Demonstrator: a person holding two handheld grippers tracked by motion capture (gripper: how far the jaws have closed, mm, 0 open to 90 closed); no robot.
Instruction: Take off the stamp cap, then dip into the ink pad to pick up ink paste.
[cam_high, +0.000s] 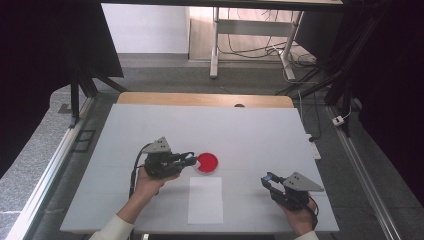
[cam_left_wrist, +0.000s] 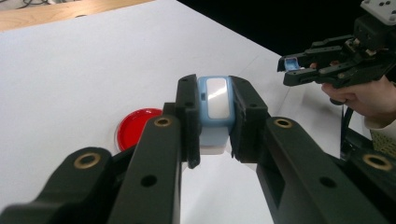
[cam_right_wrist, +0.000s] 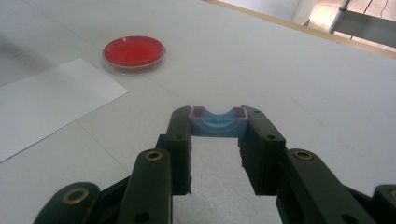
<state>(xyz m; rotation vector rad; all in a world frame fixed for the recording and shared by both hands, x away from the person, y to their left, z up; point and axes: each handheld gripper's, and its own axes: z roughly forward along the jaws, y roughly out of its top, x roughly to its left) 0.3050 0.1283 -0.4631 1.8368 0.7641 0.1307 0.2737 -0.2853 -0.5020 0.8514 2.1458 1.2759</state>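
Left tongs (cam_left_wrist: 212, 116) clamp a light-blue stamp body (cam_left_wrist: 215, 105) near the red ink dish (cam_high: 207, 162); right tongs (cam_right_wrist: 218, 126) grip its blue cap (cam_right_wrist: 218, 122), seemingly keeping it clear for stamping the paper sheet (cam_high: 205, 200).

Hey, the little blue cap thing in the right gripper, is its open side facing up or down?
Facing up. In the right gripper view the blue cap sits clamped between the right gripper jaws, and you look down into its hollow with the rim on top.

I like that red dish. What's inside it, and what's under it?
The dish holds something flat and red, covering its whole bottom; I can't tell what. It sits straight on the white table, beside the paper, not on it. The dish hides whatever lies beneath.
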